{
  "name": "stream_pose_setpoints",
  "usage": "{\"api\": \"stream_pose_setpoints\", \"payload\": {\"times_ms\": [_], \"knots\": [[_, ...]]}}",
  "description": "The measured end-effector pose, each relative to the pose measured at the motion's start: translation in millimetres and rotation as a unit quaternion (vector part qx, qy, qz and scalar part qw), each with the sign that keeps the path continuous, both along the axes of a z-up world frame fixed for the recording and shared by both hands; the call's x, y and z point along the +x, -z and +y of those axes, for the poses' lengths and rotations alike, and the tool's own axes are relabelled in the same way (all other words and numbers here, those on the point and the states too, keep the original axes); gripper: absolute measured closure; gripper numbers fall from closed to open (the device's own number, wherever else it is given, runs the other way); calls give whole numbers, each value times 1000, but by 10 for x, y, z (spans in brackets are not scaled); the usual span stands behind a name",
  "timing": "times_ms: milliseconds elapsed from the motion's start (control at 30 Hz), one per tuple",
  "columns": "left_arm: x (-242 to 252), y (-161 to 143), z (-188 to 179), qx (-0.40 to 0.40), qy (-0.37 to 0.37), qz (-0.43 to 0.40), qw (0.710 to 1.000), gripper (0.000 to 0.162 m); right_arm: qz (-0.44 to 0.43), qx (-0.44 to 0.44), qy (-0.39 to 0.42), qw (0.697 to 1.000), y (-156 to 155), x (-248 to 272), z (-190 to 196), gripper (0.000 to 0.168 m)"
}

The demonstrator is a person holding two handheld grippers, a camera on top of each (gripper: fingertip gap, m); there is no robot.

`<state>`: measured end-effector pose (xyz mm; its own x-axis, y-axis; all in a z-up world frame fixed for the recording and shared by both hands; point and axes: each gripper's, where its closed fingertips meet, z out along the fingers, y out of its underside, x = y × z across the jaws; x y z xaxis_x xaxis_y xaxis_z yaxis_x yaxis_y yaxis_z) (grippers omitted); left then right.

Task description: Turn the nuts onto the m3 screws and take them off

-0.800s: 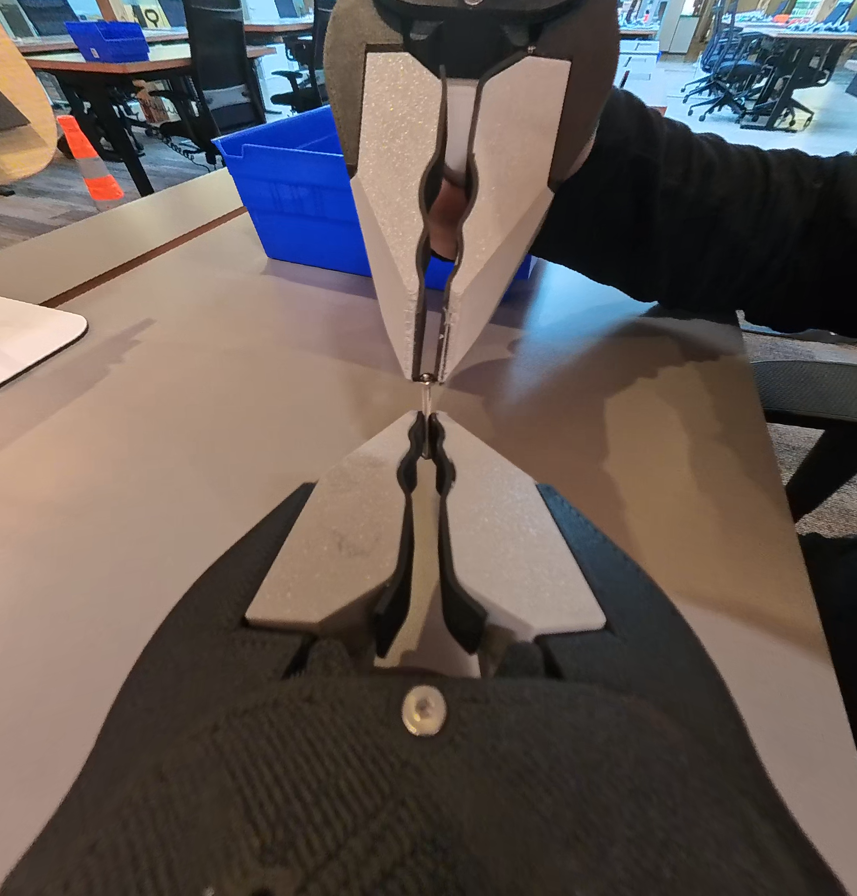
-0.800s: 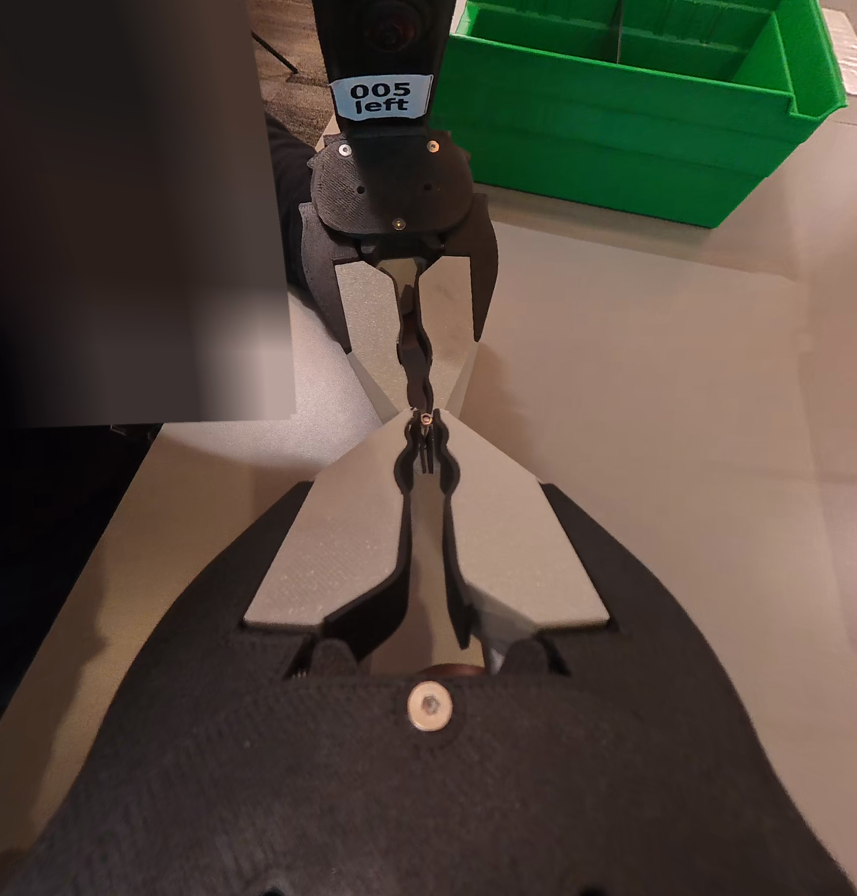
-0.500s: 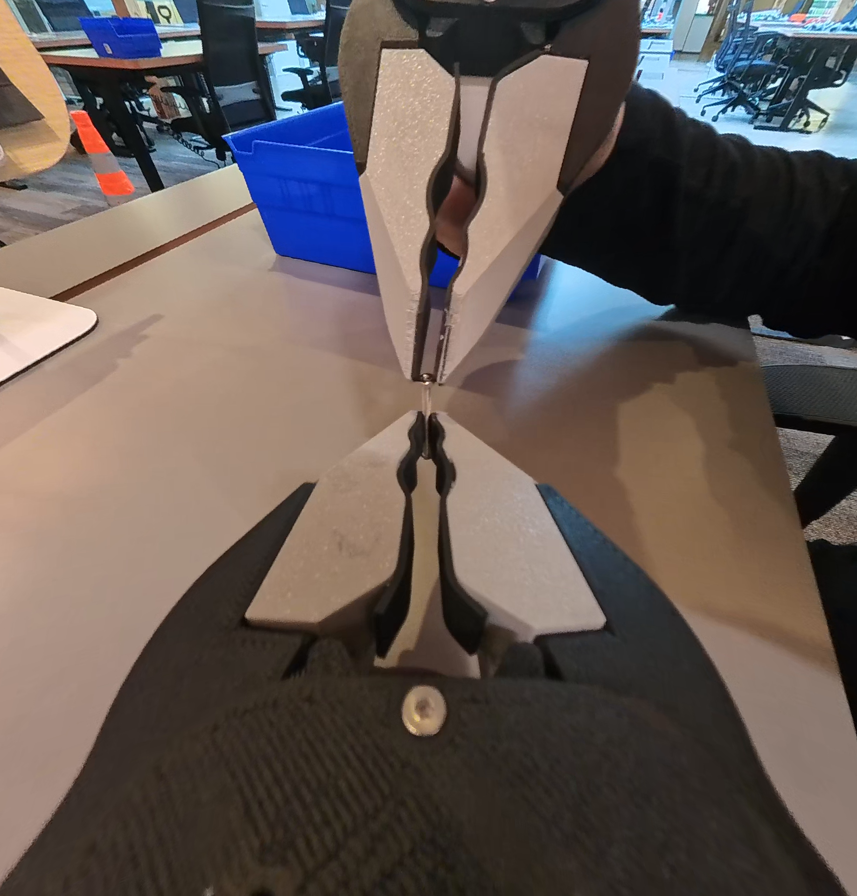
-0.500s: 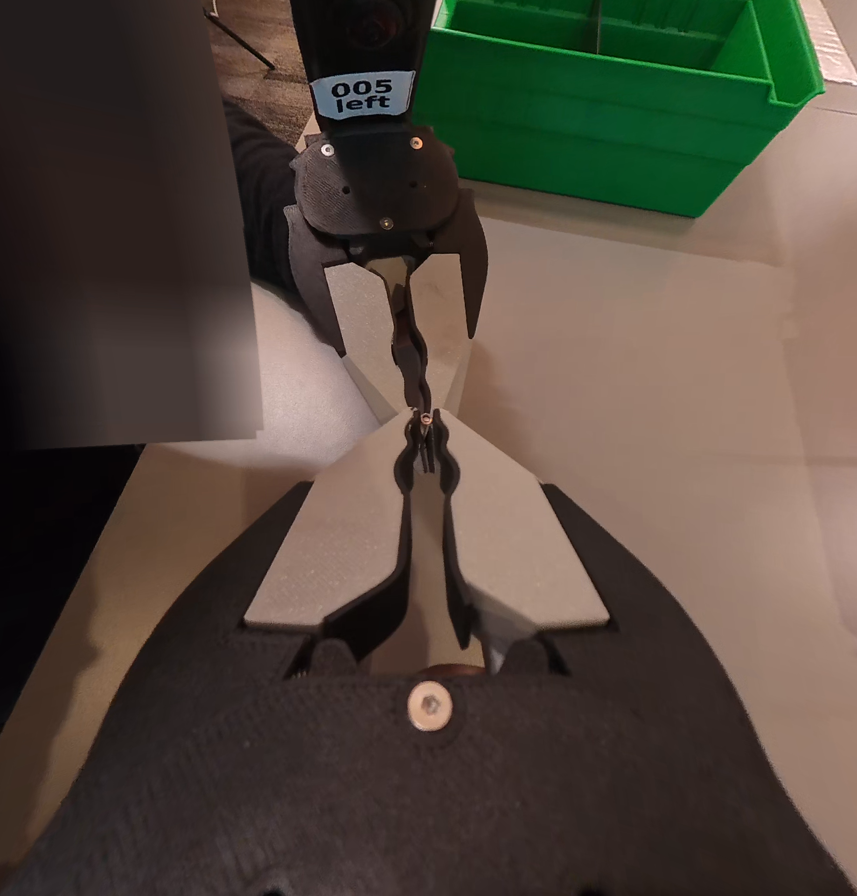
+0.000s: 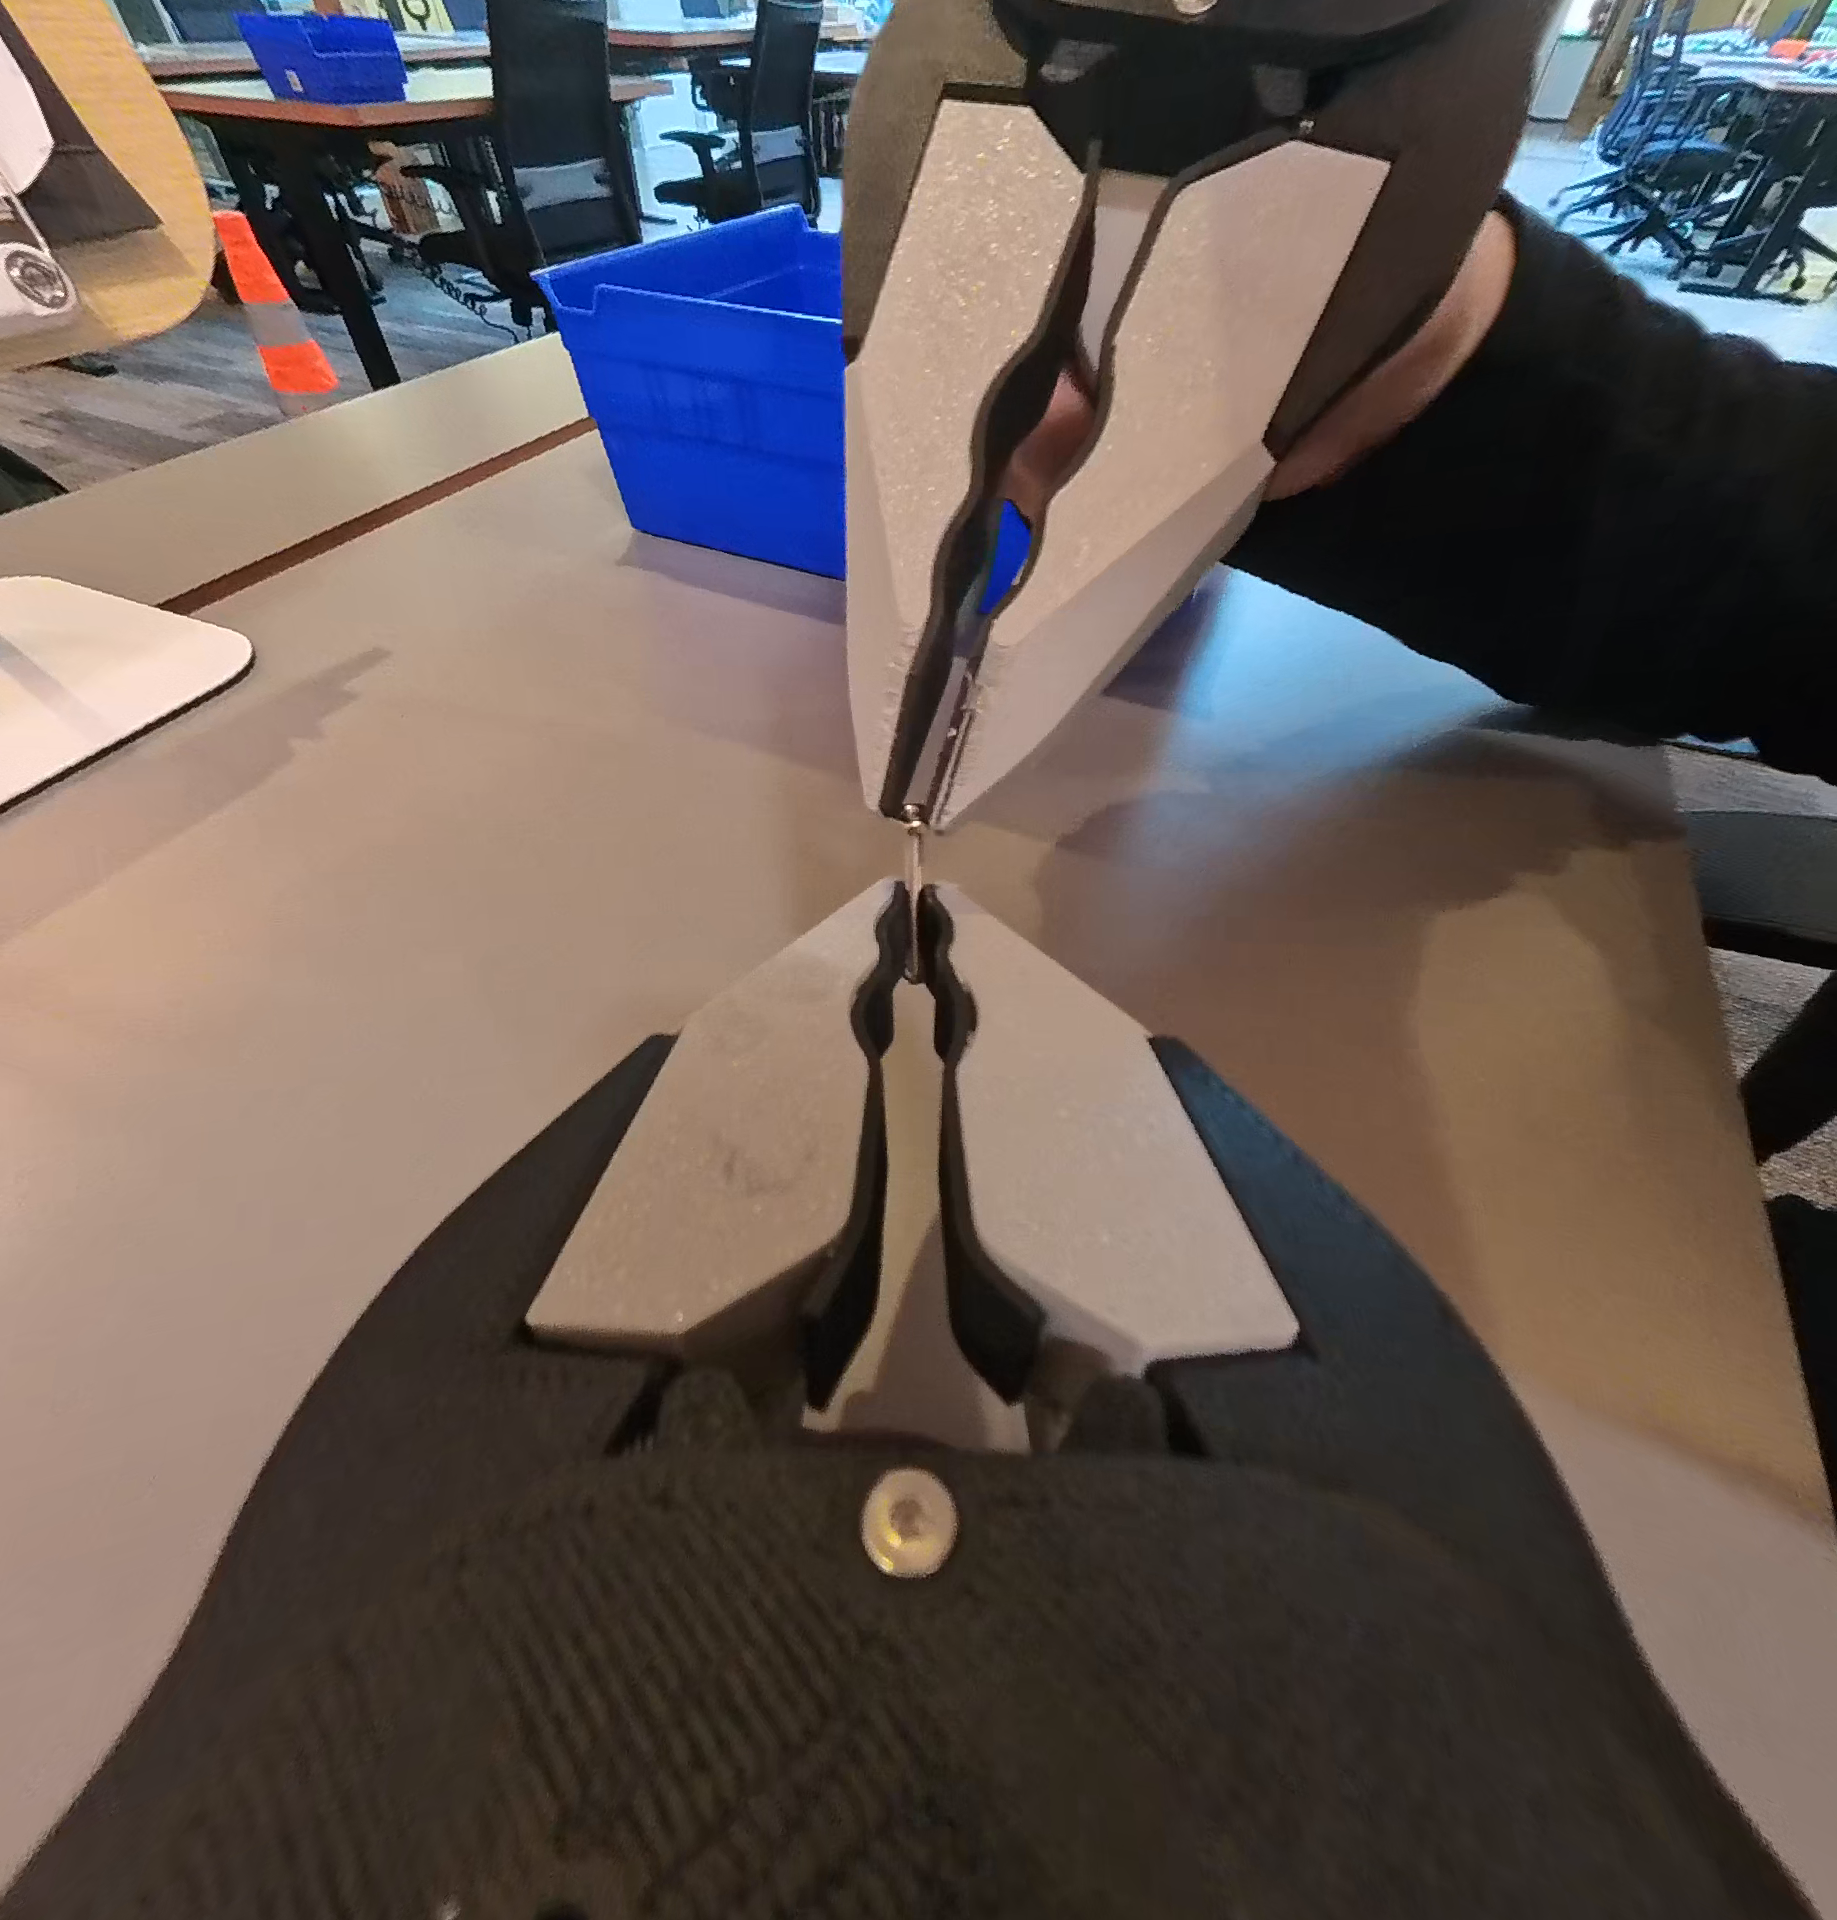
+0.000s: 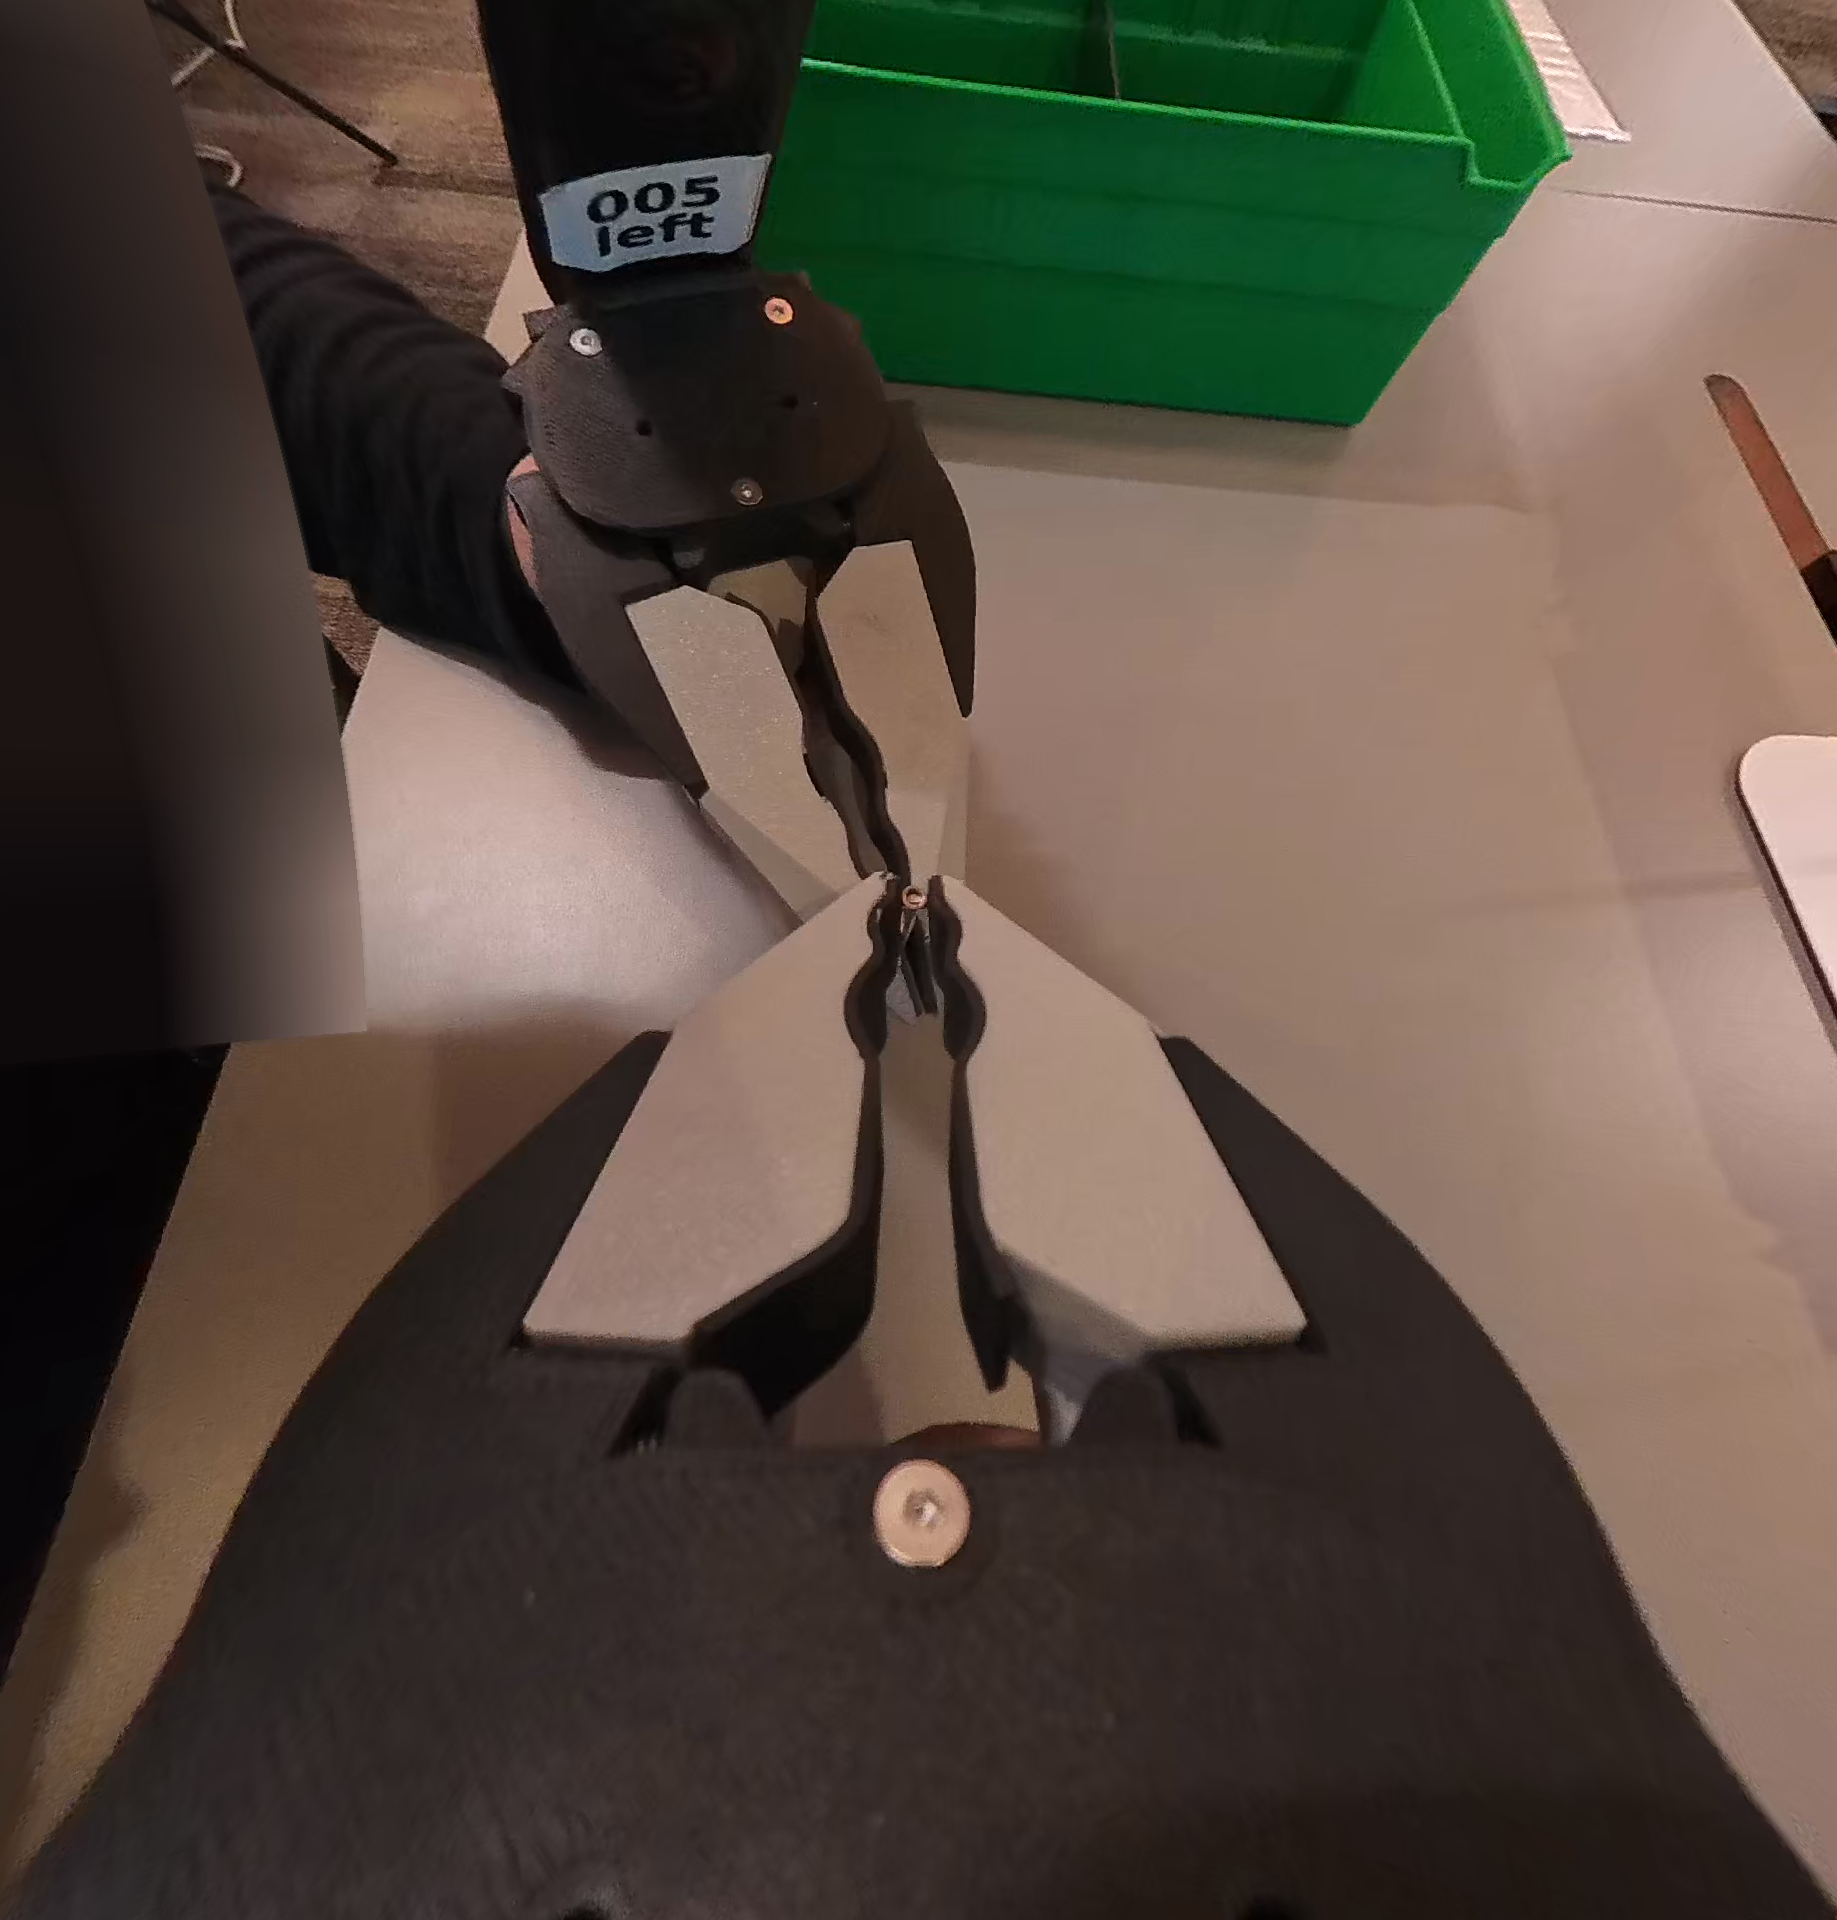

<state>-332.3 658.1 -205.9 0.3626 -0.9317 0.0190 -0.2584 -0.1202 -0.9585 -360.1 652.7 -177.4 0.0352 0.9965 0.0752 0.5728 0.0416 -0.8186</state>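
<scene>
Above the grey tabletop (image 5: 478,883), the left gripper (image 5: 911,906) clamps a thin silver m3 screw (image 5: 912,868); the right gripper's (image 6: 911,896) jaws pinch what seems a small nut (image 6: 912,896).

A grey table (image 5: 478,831) fills the middle of both views; a blue bin (image 5: 706,384) stands on it at upper centre of the left wrist view, a green bin (image 6: 1153,239) at the top of the right wrist view; a white base (image 5: 83,686) rests at the left edge; behind, upper left, desks (image 5: 374,104), black chairs (image 5: 727,125), an orange cone (image 5: 275,322) on dark floor; upper right, more chairs (image 5: 1703,166) in brighter light.
</scene>
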Motion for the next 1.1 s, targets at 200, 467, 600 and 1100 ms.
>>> {"api": "stream_pose_setpoints", "payload": {"times_ms": [200,467,600,1100], "knots": [[-7,10,21,1,-9,4,1000,162,-14,13,38,999,11,-6,23,166],[-13,28,41,6,-19,13,1000,162,-23,1,91,996,29,-7,45,166],[-15,36,48,6,-24,16,1000,162,-27,-8,118,993,35,-8,53,166],[-31,45,86,9,-39,21,999,162,-64,-24,211,975,54,-8,103,166]]}}
